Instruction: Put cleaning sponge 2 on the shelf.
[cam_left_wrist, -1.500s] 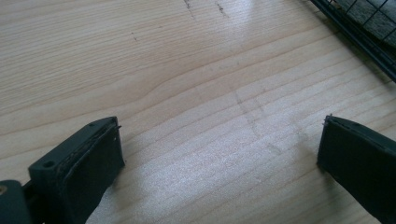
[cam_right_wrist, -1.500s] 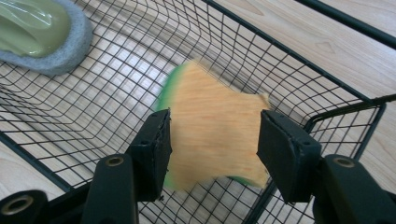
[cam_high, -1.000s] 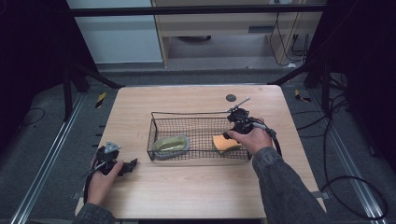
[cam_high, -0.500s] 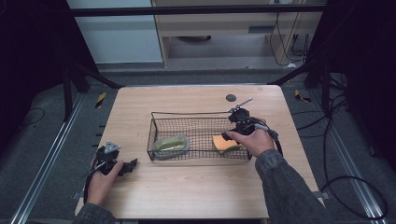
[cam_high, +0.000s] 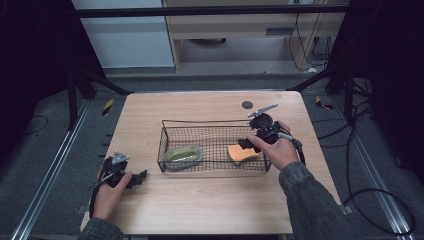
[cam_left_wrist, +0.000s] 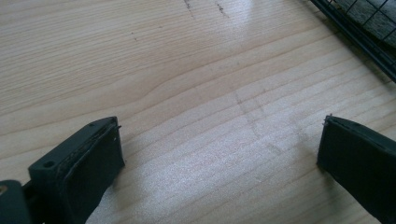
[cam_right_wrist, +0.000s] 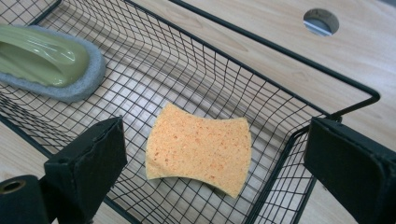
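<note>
Wooden table (cam_high: 210, 205), wire basket (cam_high: 165, 150) mid-table; orange sponge (cam_right_wrist: 198, 147) flat at basket's right end, scrub pad (cam_high: 183, 154) at left end; right gripper (cam_high: 248, 143) jaws just opened, sponge loose between; left gripper (cam_high: 141, 175) spread empty, well left of basket; placing probably done.

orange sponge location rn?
The orange sponge lies flat in the right end of the wire basket in the high view, right of the green scrubber, just below the open right gripper.
</note>
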